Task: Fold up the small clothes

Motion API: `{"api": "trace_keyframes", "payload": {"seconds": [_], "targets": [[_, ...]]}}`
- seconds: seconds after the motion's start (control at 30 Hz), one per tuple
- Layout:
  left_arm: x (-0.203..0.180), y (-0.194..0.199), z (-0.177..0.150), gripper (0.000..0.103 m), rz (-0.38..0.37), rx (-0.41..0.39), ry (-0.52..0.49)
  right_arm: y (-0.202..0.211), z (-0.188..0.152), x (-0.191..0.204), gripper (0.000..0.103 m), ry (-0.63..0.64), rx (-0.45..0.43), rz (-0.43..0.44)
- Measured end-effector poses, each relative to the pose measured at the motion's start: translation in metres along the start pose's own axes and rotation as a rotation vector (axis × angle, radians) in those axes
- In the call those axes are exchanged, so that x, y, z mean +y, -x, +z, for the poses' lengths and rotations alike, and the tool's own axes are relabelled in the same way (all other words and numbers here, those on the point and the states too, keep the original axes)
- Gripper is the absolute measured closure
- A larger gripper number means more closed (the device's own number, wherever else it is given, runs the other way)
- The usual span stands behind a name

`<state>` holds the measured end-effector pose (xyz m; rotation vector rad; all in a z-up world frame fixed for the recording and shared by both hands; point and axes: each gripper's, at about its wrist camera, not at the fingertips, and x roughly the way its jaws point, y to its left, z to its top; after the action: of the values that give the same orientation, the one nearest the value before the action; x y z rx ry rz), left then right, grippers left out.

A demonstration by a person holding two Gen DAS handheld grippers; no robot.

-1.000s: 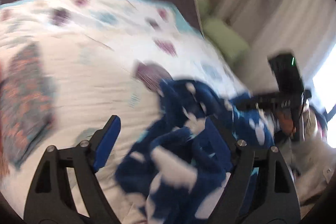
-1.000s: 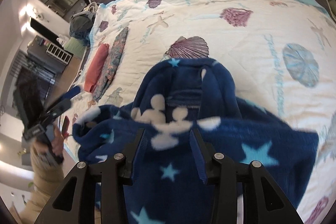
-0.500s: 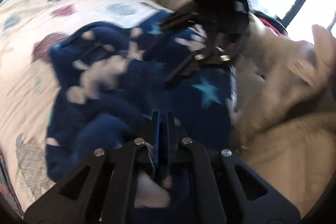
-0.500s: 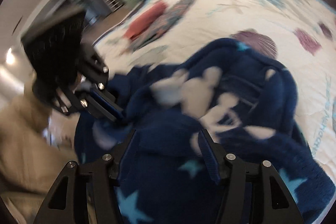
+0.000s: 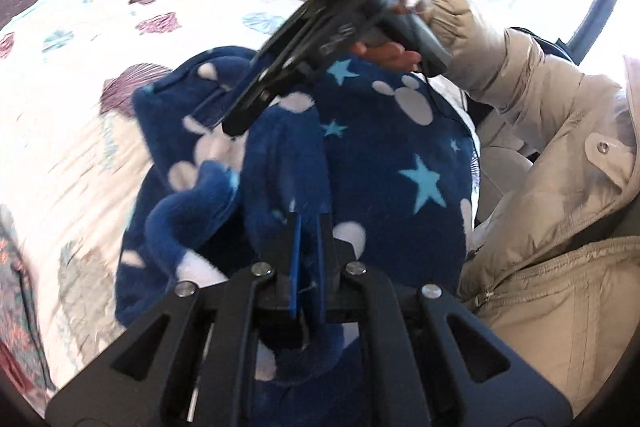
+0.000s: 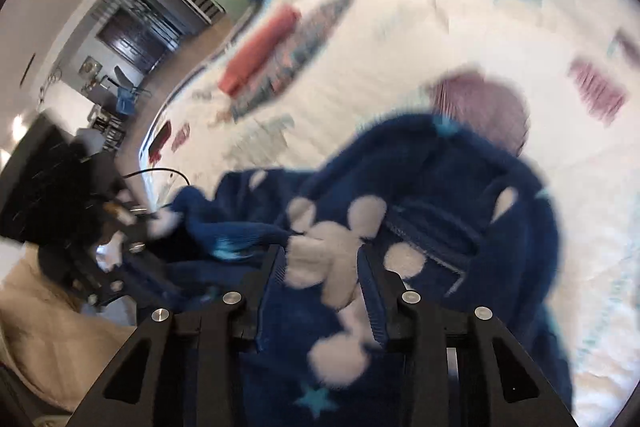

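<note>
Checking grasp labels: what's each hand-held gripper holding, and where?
Left hand-held gripper: shut on a fleece fold. Right hand-held gripper: closing around a fold; grip unclear.

Lying bunched up on the bedspread [image 5: 80, 131], near its edge: the fleece garment [image 5: 384, 147]. Pinching a fold at the near side of it: the left gripper [image 5: 308, 223]. Coming in from behind over the far part, jaws closing with a fold between them: the right gripper [image 6: 322, 267]. Lying farther back to the left on the bedspread, well apart: folded clothes [image 6: 272, 59]. Standing to the right, beside the bed: a person's sleeve [image 5: 500, 67].
</note>
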<state>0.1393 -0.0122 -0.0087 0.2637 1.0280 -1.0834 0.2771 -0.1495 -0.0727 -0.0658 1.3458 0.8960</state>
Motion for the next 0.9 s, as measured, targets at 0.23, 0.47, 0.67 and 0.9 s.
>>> {"api": "trace_keyframes", "payload": {"seconds": [0.23,0.47,0.67,0.9], "targets": [[0.004,-0.001,-0.013,0.094,0.053,0.028,0.026,-0.034,-0.006,0.007,0.07,0.052,0.075,0.025],[0.02,0.009,-0.024,0.077,0.182,0.05,0.044,0.007,-0.019,0.031,0.093,0.06,-0.07,-0.213],[0.051,0.012,-0.032,0.076,0.259,0.066,0.115,0.035,-0.024,0.015,0.094,-0.029,-0.136,-0.236],[0.077,0.044,-0.033,0.066,0.357,-0.033,0.239,0.017,-0.013,-0.015,0.086,-0.148,-0.131,-0.373]]}}
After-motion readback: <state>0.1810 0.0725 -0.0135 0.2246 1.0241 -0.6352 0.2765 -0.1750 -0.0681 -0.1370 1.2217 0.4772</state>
